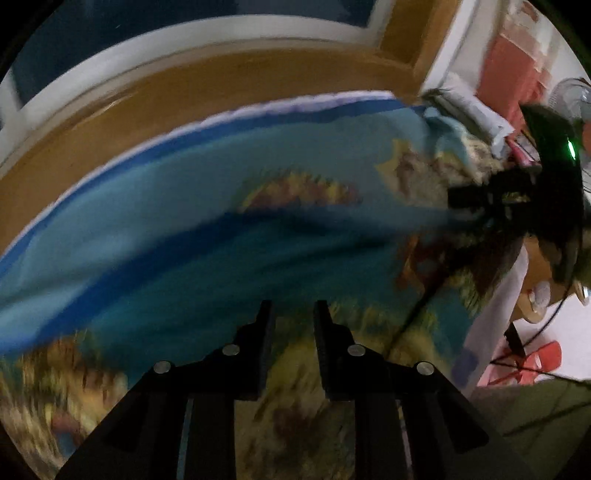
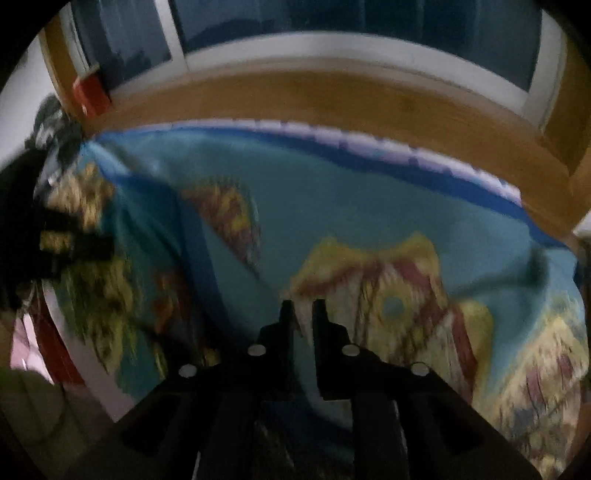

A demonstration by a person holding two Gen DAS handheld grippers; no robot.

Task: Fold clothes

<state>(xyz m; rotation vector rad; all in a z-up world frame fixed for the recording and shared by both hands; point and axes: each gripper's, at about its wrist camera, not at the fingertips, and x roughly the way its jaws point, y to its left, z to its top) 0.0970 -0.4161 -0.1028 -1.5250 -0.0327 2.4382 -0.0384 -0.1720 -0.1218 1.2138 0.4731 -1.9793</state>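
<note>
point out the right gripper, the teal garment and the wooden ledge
right gripper (image 2: 303,306): right wrist view, gap between its fingertips.
teal garment (image 1: 155,199): left wrist view, plain teal stretch.
wooden ledge (image 2: 314,96): right wrist view, flat top under the window.

Bed (image 1: 184,206) spans the foreground; wooden ledge (image 1: 221,81) runs behind it, window (image 2: 332,22) above; garment (image 2: 221,280) lies on the bed.

Looks like a home bedroom: bed (image 1: 207,206) with patterned turquoise sheet filling the middle of the frame, wooden window sill (image 2: 332,99) and dark window (image 2: 332,26) along the top, standing fan (image 1: 570,98) at upper right.
</note>
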